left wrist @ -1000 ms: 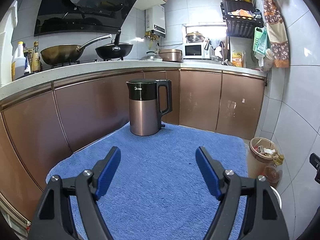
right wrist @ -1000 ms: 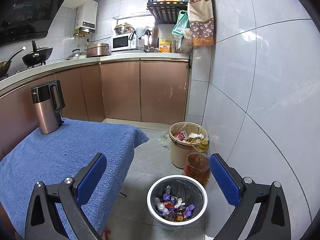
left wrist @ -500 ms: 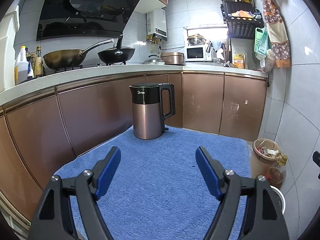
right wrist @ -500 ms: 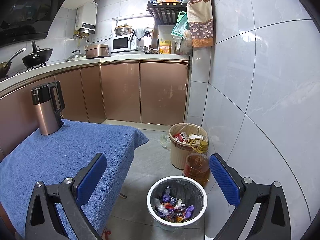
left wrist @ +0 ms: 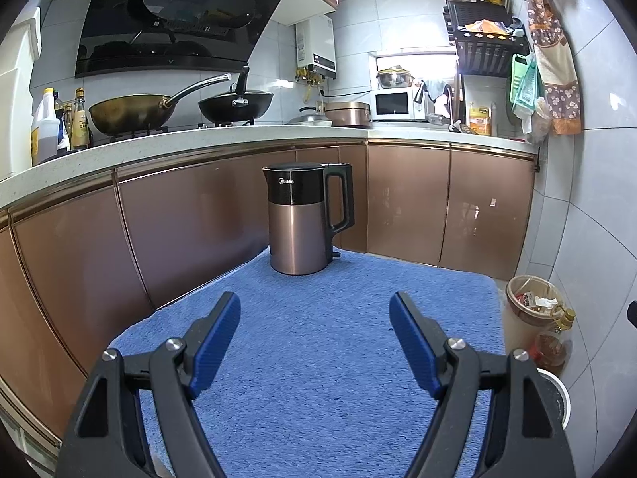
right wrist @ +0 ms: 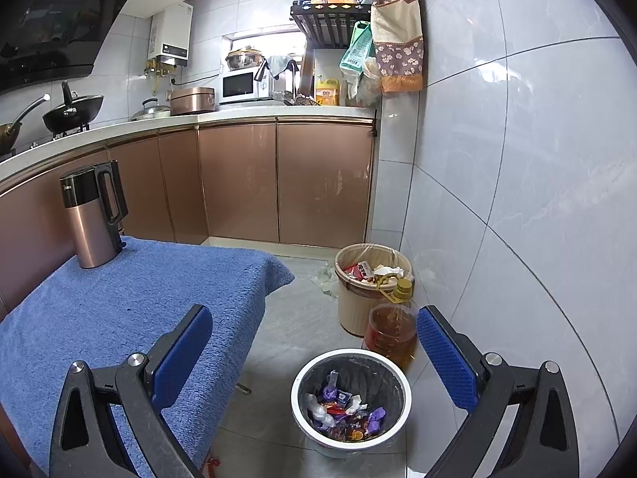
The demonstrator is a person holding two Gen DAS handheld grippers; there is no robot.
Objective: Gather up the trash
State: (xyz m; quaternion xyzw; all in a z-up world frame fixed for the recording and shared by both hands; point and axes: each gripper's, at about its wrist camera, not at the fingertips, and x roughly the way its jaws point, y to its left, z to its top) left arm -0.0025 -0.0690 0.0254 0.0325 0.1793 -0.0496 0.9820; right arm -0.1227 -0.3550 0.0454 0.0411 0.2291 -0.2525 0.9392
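A small white-rimmed bin (right wrist: 351, 400) stands on the floor with several crumpled wrappers (right wrist: 344, 412) inside. My right gripper (right wrist: 314, 322) hangs open above and in front of that bin, with nothing between its blue pads. Over the blue towel-covered table (left wrist: 318, 358) my left gripper (left wrist: 315, 306) is also open and empty. No loose trash shows on the towel. A sliver of the small bin (left wrist: 557, 396) appears at the right edge of the left wrist view.
A copper and black kettle (left wrist: 303, 217) (right wrist: 94, 215) stands at the far end of the table. A beige bin (right wrist: 368, 286) full of rubbish and an oil bottle (right wrist: 392, 328) sit by the tiled wall. Copper cabinets (left wrist: 179, 231) line the left and back.
The left wrist view has lowered and drawn back a little, so the kettle sits lower in frame. The right gripper has held still over the bin.
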